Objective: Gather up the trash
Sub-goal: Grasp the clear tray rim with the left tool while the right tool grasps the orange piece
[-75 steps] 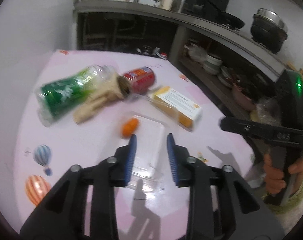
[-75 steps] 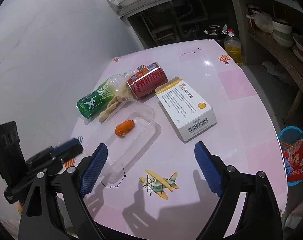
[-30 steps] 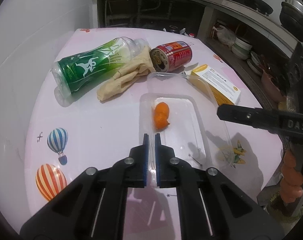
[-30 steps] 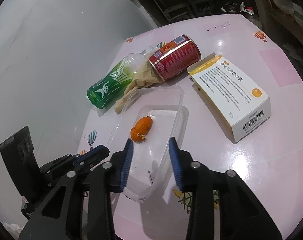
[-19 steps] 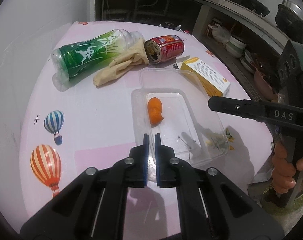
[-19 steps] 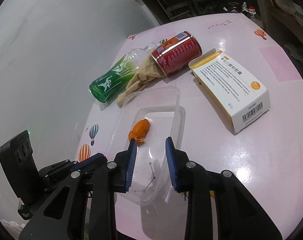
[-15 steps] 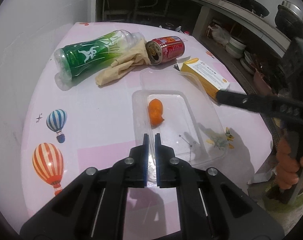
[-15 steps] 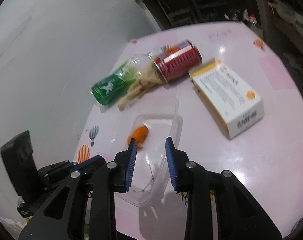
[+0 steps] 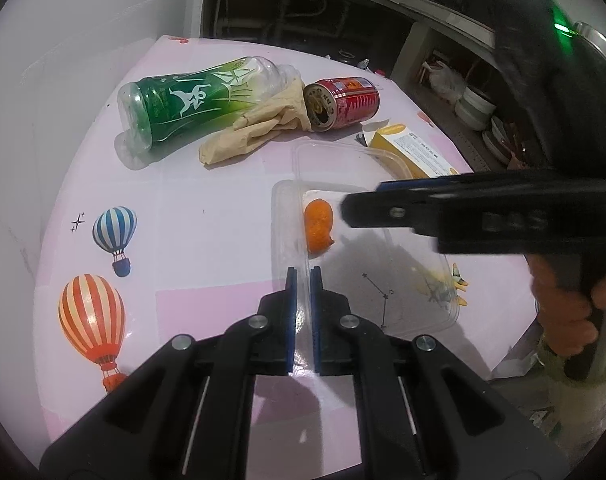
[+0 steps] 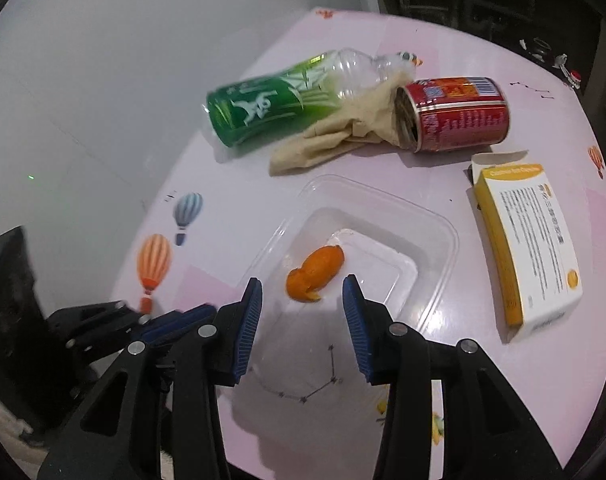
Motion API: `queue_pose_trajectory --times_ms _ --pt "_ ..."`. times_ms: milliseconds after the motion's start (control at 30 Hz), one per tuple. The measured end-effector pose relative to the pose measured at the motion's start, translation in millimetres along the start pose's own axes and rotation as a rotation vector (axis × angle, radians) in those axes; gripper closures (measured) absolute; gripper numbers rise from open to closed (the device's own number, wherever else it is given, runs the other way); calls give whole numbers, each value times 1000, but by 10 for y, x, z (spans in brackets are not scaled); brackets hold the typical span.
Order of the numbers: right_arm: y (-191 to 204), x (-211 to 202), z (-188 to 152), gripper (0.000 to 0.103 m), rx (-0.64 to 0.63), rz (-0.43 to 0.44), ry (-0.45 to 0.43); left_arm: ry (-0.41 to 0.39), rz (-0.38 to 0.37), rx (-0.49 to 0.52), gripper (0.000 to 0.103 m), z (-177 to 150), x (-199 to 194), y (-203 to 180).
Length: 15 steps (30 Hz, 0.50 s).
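Since a second ago the right gripper (image 10: 302, 322) has swung in over the clear plastic tray (image 10: 443, 258), and its jaws are opening, nothing pinched between them. Orange scrap (image 10: 315, 272) lies inside the tray, just ahead of the blue pads (image 10: 250, 320), apart from both. Left gripper (image 9: 300, 280) is clamped on the tray's near rim, unchanged; thin wall sits between its pads. Tray sits on the pink table (image 10: 231, 224). Beyond it: green bottle (image 10: 271, 100) on its side, tan glove (image 10: 335, 136) touching it and tucked at the mouth of the red can (image 10: 455, 114). Yellow-white box (image 10: 527, 256) lies to the tray's right, apart.
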State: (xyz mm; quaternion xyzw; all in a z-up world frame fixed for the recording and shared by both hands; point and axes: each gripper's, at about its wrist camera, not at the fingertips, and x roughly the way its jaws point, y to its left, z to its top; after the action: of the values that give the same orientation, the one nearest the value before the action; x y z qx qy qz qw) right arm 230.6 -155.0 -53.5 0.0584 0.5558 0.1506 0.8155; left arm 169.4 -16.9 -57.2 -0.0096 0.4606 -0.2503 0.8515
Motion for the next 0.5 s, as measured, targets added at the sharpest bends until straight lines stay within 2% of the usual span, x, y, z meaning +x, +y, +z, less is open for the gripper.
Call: queue_pose_trajectory --times_ms 200,367,500 --pt "-24 302 88 60 -3 2 97 -1 -8 -2 98 -9 -11 14" --pt "3 410 76 60 -14 -23 103 -4 -8 1 98 -17 -29 7" --pt "36 436 72 70 -36 -68 97 -4 -6 2 98 -19 -28 2"
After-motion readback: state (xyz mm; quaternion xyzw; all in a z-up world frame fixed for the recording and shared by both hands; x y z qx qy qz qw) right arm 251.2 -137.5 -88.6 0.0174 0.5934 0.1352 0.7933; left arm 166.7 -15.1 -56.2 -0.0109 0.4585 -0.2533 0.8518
